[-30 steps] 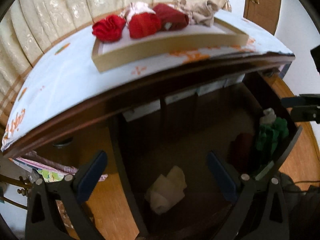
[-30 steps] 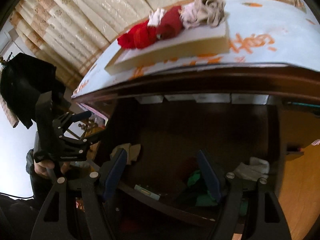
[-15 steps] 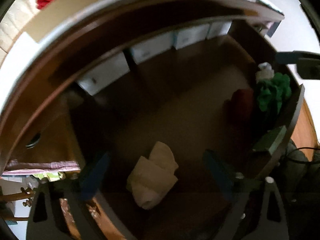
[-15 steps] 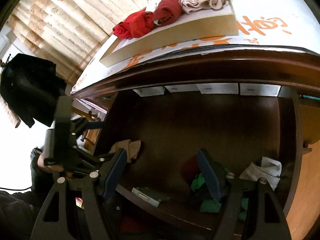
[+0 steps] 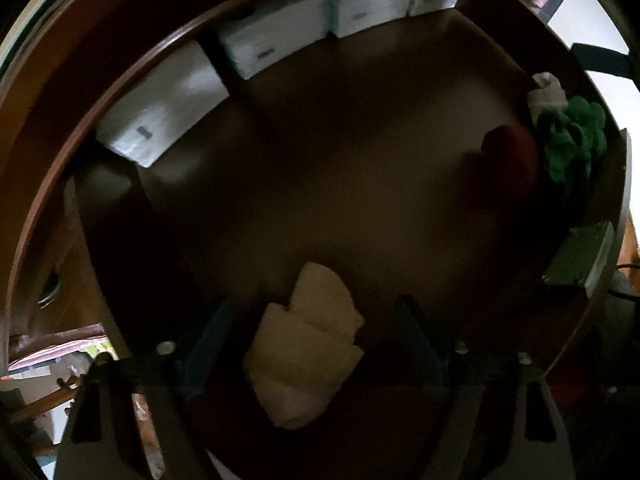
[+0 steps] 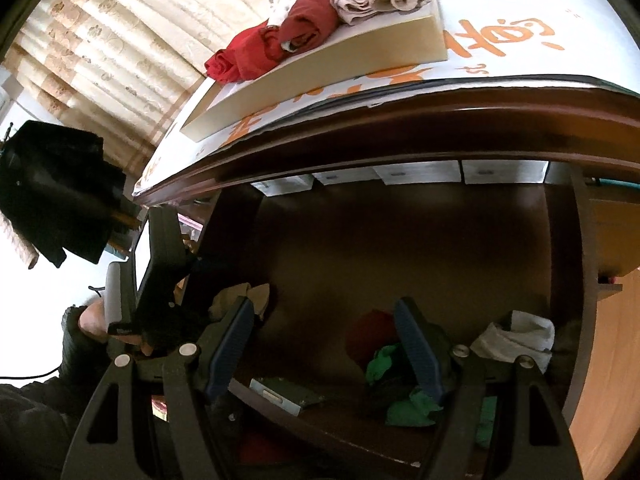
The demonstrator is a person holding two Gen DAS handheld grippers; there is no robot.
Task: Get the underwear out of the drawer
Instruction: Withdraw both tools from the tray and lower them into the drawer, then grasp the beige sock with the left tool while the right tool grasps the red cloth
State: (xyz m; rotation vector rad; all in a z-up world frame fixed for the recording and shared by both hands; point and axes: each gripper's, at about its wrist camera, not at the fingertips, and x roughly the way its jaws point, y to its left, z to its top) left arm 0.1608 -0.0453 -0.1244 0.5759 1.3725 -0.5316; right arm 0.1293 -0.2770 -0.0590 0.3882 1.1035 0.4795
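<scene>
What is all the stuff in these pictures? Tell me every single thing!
Drawer: one, dark brown, pulled open.
Cream underwear: one folded bundle, on the drawer floor, between the left claw's fingers.
Dark red underwear: one, right side of the drawer.
Green underwear: one bundle, beside the dark red one.
White underwear: one, right end of the drawer.
White boxes: a row, along the drawer's back.
Tray: one, tan, on the cabinet top.
Clothes on the tray: red and beige rolls.
Curtain: cream, behind.
Left claw: jaws closing around the cream bundle, not pressing yet.
Right claw: open, holding nothing.
Hand: gripping the left claw's handle.
</scene>
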